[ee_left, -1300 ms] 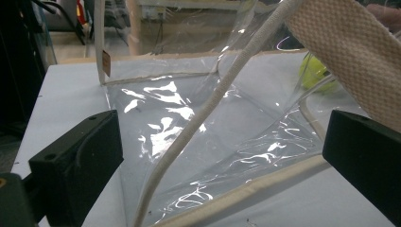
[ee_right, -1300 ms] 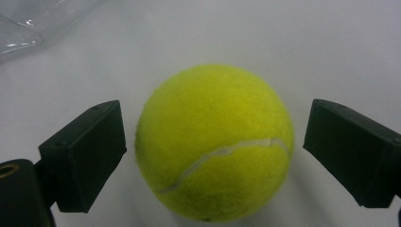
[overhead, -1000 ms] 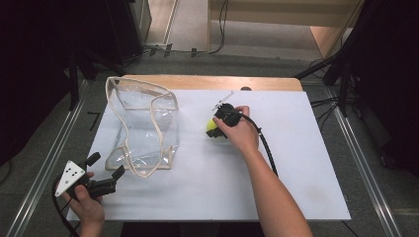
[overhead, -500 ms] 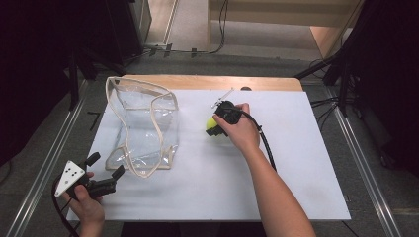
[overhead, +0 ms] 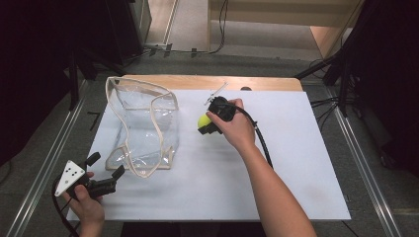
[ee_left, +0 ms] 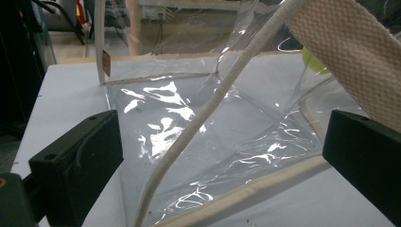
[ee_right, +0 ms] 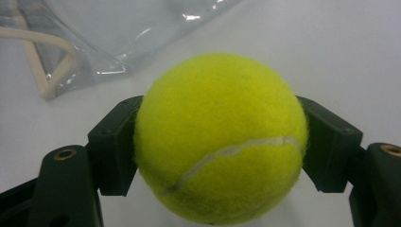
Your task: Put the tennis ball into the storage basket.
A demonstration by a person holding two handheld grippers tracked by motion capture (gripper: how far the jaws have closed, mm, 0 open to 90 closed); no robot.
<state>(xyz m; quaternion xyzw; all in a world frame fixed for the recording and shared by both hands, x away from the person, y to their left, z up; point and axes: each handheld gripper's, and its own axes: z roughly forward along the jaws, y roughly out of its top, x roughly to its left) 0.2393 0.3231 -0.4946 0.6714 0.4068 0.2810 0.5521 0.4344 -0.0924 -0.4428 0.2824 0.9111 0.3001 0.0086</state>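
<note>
In the right gripper view, the right gripper (ee_right: 222, 142) has its two black jaws pressed against the sides of a yellow-green tennis ball (ee_right: 221, 137), which sits at the centre of the frame above the white table (ee_right: 331, 52). The seam on the ball is plain here; in the high view the ball (overhead: 203, 120) is just a small bright spot at the middle of the frame, half hidden by the person's right hand (overhead: 236, 129). The jaws have just been closing on it. The left gripper (overhead: 104, 171), at the lower left of the high view, has its jaws wide apart, holding nothing. Its own view looks into a clear plastic bag (ee_left: 198, 127) with cream cloth trim, standing open just ahead
</note>
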